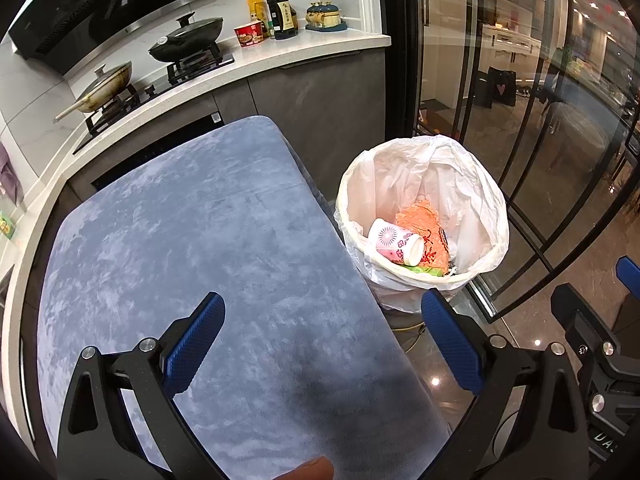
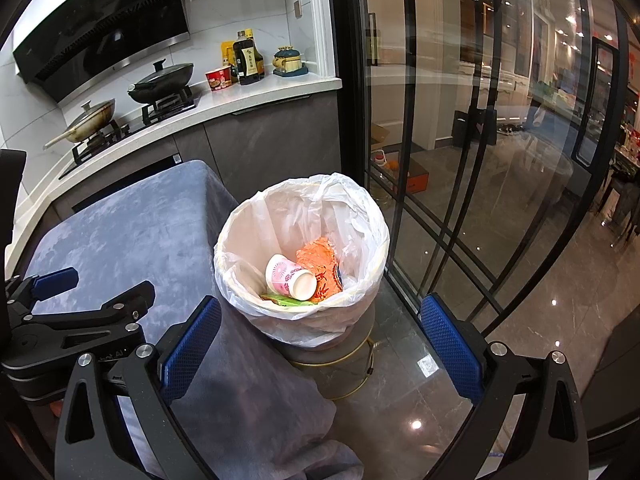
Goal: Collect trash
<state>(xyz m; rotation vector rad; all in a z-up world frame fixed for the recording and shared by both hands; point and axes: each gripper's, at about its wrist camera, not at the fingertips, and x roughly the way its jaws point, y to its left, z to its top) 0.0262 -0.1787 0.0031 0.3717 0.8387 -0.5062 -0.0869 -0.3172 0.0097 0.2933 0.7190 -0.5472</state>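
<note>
- Both spread wide and empty: left gripper (image 1: 323,340) over the blue-covered table (image 1: 180,240), right gripper (image 2: 320,340) near the bin (image 2: 240,300)
- Paper cup (image 2: 290,276), orange wrapper (image 2: 320,258) already inside the liner
- Probably light, crushable; cup best pinched gently across its rim

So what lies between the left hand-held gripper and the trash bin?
Only bare blue cloth on the table, up to its edge beside the bin; the left hand-held gripper holds nothing. Left wrist view.
</note>
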